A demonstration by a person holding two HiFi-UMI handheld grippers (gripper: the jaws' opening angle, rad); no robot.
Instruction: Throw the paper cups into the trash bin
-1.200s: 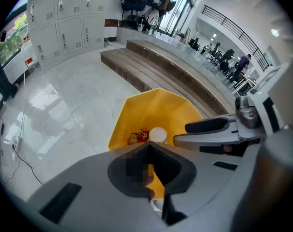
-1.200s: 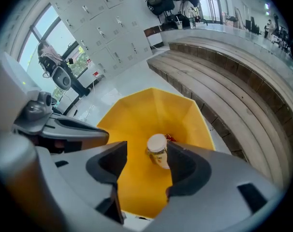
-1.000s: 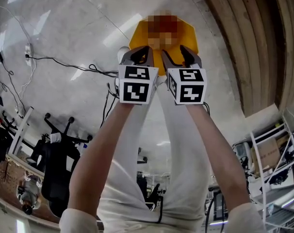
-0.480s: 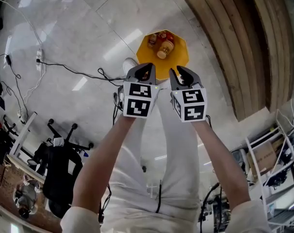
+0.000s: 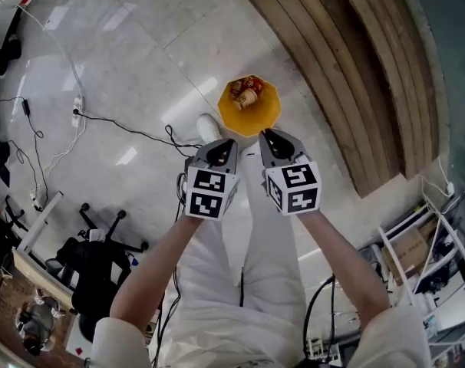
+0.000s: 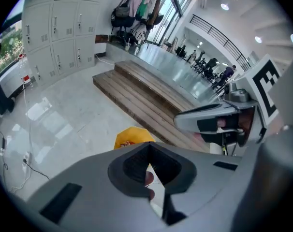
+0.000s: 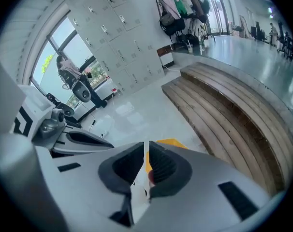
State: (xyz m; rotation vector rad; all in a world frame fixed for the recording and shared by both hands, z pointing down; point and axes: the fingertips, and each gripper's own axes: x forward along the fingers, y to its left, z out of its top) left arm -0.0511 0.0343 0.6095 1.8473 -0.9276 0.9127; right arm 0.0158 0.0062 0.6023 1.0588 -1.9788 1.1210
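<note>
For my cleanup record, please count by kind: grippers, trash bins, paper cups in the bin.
Grippers: 2 (left gripper; right gripper, jaws closing, nothing between them)
Yellow trash bin: 1
Paper cups in it: 2, it seems
Total: 5

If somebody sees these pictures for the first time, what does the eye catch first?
The yellow trash bin on the pale floor, with paper cups inside. Below it in the head view, the left gripper and right gripper are held side by side, the right one's fingers closing on nothing.
</note>
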